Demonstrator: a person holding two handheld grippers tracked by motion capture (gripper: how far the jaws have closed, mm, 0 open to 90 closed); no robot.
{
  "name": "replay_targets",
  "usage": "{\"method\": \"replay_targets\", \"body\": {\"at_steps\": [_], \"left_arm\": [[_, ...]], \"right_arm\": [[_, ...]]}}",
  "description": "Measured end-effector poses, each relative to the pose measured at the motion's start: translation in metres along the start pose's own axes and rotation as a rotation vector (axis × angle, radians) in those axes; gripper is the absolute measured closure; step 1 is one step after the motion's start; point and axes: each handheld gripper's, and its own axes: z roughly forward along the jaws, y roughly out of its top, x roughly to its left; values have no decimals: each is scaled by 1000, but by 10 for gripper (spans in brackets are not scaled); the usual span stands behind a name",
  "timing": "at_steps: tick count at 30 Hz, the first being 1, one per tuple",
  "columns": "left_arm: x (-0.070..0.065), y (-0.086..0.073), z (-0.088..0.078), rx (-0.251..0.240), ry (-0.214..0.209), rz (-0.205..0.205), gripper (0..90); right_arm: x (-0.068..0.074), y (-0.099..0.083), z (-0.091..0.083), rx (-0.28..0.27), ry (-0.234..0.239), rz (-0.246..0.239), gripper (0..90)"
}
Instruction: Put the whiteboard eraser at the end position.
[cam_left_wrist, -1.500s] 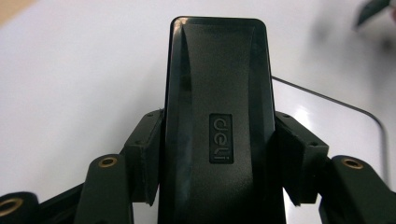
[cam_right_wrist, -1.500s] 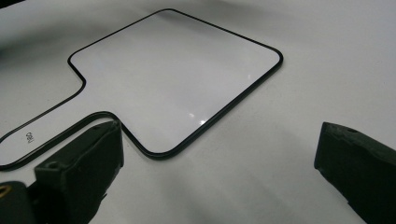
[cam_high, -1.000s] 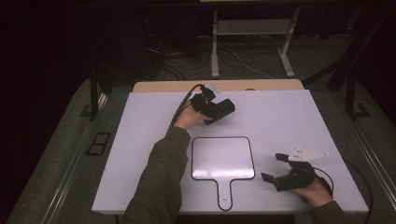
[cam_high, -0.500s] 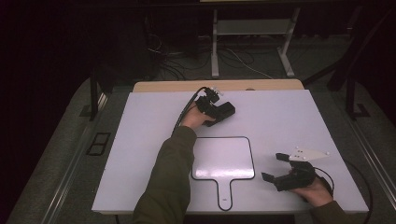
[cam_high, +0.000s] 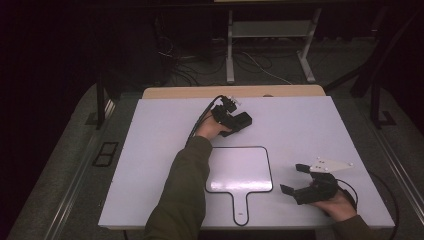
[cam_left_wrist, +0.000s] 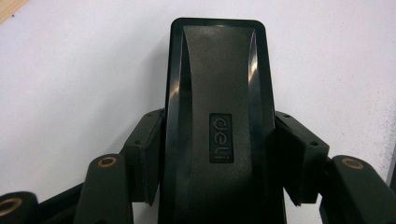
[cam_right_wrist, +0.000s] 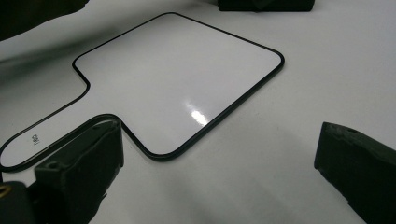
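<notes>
**Eraser gripped by its flanks at the far side of the counter**

Eraser (cam_left_wrist: 217, 84) clamped in the left hand-held gripper (cam_high: 239, 123), jaws closed in as far as the body allows, pads pressed flat against both long sides about halfway along its length. Held low at the far middle of the white counter (cam_high: 310, 130), just beyond the top edge of the handled whiteboard (cam_high: 239, 169); whether resting on the surface or a touch above it, impossible to tell.

Judged by looks: a hard black plastic shell, stiff, probably light, not fragile. Matte, finely grained top with a raised brand label; glossy bevelled strips along both edges, likely the slippery part. Wiping face underneath, hidden from sight, so no word on how soft.

Best taken as gripped now: across the narrow width, on the straight side walls, near the middle so neither end droops. Not by the rounded end, nor by the shiny bevels, where pads could skate off. A firm squeeze should do no harm to a shell this rigid. For wiping, worth keeping level so the underside meets the board flat.

Right hand-held gripper (cam_high: 292, 178) spread wide and holding nothing, down on the counter just right of the whiteboard's lower corner, jaws pointing toward it.
</notes>
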Motion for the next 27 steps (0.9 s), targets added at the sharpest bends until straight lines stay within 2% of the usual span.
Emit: {"method": "replay_targets", "body": {"at_steps": [9,13,16,19,27], "left_arm": [[0,0,1,-11,-8,1,384],[2,-1,-2,-43,-22,-23,331],[3,-1,-7,-51,-25,-20,282],[3,-2,-11,-89,-35,-40,263],[2,-10,-22,-117,-24,-34,232]], "right_arm": [[0,0,0,-1,0,2,4],[0,0,0,-1,-2,2,4],[0,0,0,0,-2,0,4],[0,0,0,3,-3,-1,4],[-1,-1,-1,4,-8,2,4]]}}
